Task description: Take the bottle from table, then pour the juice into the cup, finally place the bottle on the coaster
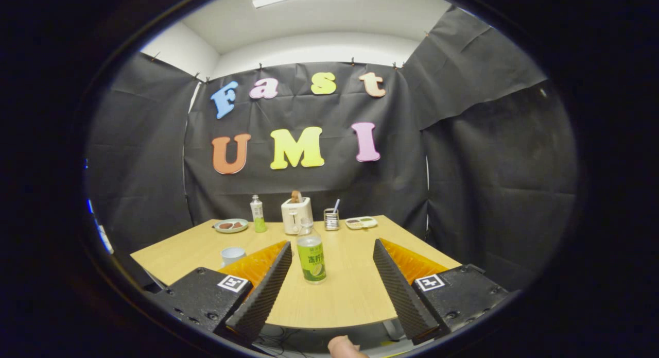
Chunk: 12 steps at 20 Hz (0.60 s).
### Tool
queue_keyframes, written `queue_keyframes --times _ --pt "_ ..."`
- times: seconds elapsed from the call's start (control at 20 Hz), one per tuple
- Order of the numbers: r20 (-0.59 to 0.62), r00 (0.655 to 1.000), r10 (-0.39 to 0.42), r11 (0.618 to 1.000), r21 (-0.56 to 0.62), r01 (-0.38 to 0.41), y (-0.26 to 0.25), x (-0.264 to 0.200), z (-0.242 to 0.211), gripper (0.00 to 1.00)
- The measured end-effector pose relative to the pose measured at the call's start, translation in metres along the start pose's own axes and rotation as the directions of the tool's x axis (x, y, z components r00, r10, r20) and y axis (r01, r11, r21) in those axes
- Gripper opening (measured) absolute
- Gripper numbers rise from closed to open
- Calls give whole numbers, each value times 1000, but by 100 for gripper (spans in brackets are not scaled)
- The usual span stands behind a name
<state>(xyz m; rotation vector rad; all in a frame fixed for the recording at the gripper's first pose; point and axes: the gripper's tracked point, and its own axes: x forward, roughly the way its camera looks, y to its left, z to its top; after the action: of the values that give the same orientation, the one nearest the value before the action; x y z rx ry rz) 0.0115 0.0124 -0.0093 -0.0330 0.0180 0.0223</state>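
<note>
Clear plastic bottle point(311, 256) – upright between wide-open ridged tongs point(332, 250)

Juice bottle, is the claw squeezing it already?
No, the claw is wide open, and the juice bottle stands free on the table between its fingers.

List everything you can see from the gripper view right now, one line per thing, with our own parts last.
table: 1, light wood, under everything
juice bottle: 1, clear with green label and liquid, upright between the fingers, nearer one of them, untouched
cup: 1, white, beside one finger, partly hidden
small bottle: 1, green and white, far side
plate: 1, pale rim, dark contents, beside small bottle
toaster: 1, white, something brown in its slot, behind juice bottle
holder: 1, metal, stick inside, beside toaster
tray: 1, white, far side
gripper: 1, fingers wide open around the juice bottle
fingertip: 1, person's, below table edge
</note>
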Motion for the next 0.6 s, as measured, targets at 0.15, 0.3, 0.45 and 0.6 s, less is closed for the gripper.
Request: queue_keyframes --times 0.15,0.3,0.45,0.6 --pt "-14 1000 22 1000 4 -22 4 8 -11 100" --pt "-21 999 23 999 -26 -24 4 25 -20 100" --pt "-30 999 42 998 -51 -44 11 47 -30 100" --pt "-49 997 59 996 -66 -62 19 75 -40 100"
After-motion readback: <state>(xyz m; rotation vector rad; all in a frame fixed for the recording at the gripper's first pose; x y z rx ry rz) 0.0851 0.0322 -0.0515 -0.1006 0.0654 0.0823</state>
